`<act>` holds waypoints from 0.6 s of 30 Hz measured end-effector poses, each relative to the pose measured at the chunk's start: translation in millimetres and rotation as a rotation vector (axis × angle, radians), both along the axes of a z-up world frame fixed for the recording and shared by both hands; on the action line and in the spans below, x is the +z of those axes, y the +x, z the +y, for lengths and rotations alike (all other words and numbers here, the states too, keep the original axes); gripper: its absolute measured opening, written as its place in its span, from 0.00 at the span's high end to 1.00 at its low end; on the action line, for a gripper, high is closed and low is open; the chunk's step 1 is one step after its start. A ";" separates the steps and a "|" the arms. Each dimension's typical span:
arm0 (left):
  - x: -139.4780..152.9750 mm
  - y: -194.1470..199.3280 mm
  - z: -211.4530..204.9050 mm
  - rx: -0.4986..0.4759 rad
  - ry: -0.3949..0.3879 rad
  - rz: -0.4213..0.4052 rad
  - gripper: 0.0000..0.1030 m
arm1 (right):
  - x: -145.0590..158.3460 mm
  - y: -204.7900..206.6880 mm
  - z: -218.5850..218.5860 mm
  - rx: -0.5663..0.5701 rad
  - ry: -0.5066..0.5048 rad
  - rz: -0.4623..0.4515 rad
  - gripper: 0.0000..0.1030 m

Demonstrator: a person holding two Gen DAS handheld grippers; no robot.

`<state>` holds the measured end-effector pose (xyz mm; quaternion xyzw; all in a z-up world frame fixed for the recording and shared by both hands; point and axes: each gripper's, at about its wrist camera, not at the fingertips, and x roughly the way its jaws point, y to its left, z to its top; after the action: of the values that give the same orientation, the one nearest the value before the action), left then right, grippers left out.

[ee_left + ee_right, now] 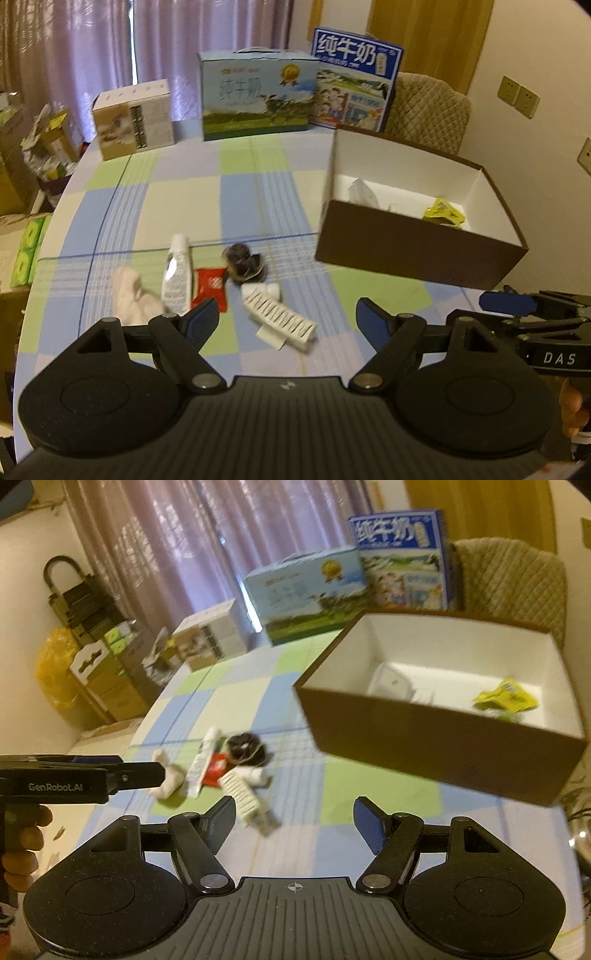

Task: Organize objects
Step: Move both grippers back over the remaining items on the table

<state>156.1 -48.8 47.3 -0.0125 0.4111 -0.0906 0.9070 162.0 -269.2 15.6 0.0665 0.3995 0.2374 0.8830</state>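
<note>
Left hand-held gripper (286,321): released, jaws wide, empty, hanging above the table (258,206) just short of the pile.
Right hand-held gripper (293,821): likewise spread and empty, nearer the brown box (417,254).
White ribbed strip (280,317): nearest of the pile, left of the brown box; looks light and stiff; best pinched across its narrow width.
Red sachet (210,286): flat, probably slippery; take an edge.
White tube (177,273): soft, squeezable; grip mid-body.
Cloth wad (129,295): limp, easy.
Dark bundle (243,264): looks light, springy.
Brown box: already holds a yellow packet (443,214).
</note>
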 end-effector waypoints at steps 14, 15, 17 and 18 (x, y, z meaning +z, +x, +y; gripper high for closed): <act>-38.0 -19.5 42.1 0.111 0.008 0.065 0.24 | -37.2 -1.8 44.6 0.087 -0.052 0.047 0.34; -40.5 -20.2 45.6 0.117 0.009 0.071 0.24 | -38.6 -1.5 46.2 0.090 -0.054 0.048 0.34; -45.0 -21.2 51.3 0.129 0.013 0.081 0.23 | -41.8 -0.8 48.0 0.097 -0.054 0.052 0.34; -46.3 -21.1 53.1 0.135 0.014 0.086 0.23 | -43.0 -0.6 49.0 0.099 -0.054 0.053 0.34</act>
<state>135.0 4.3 1.0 -0.0375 0.4484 -0.0259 0.8927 161.4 -220.2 -27.4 0.0290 0.4317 0.2681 0.8608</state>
